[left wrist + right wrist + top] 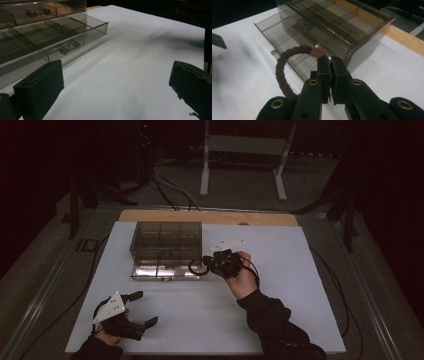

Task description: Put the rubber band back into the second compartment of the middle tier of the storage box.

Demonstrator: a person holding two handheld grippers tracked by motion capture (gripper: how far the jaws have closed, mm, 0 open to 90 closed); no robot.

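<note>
Braided brown hair tie point(283, 67), looped, pinched at its tan patch by the clenched right claw point(329, 61), hanging over the pulled-out drawer point(275, 32) of a smoky clear organiser box point(167, 242). In the high view, at 7 o'clock on the white surface point(300, 285): left claw point(142, 310), jaws spread wide, grasping nothing. Near centre: right claw point(204, 265) with the tie point(196, 268). Toward 11 o'clock: the box, drawer holding a small metal piece point(70, 47).

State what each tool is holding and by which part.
The right tool is shut on a dark braided hair tie, pinched by its tan patch end. The left tool is open, holding nothing.
</note>
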